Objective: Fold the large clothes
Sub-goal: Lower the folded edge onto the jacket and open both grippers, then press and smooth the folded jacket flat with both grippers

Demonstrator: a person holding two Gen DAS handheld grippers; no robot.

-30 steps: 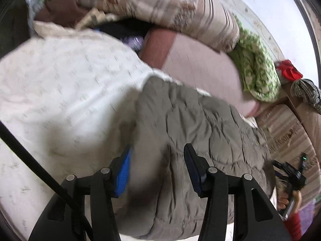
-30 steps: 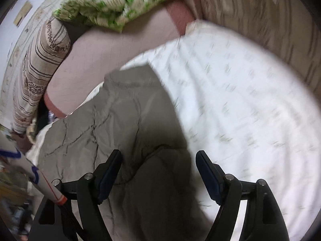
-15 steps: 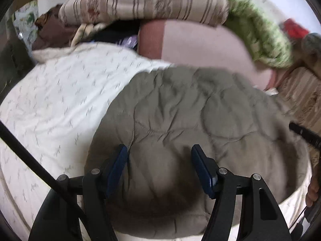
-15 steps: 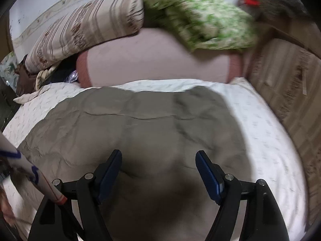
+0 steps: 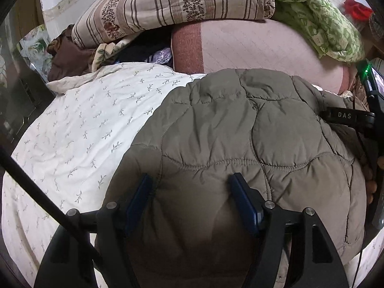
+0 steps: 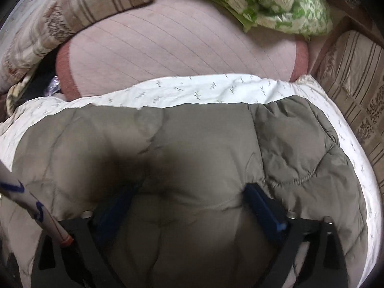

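While the jacket lies flat on the sheet, both our grippers gape empty, jaws just widened; slick padding could slip a shallow pinch.

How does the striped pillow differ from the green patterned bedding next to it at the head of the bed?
The striped pillow is beige with brown stripes and floral bands; the green patterned bedding is green with a pale leafy print. The pillow looks plump and smooth; the green bedding is crumpled. The pillow sits on the left, the green bedding on the right. Both rest on the pink quilted bolster.
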